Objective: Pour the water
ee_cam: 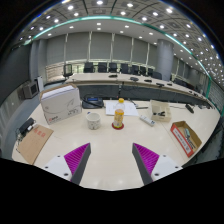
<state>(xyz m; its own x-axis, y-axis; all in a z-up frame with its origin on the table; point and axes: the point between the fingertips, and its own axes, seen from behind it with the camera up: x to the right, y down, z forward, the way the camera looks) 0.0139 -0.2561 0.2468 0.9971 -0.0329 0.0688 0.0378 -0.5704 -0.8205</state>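
Fingers (110, 160): dark grey, magenta pads. Surface (110, 145) ahead: pale beige. Beyond the fingers: white cup (93, 120), orange-yellow bottle (118, 117) with a red base, white box (60, 103), reddish-brown box (185, 136).

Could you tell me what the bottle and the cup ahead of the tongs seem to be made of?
The bottle looks like clear plastic, with an orange label and yellow cap. The cup looks white and matte, paper or ceramic; too small to tell. The tongs are open.
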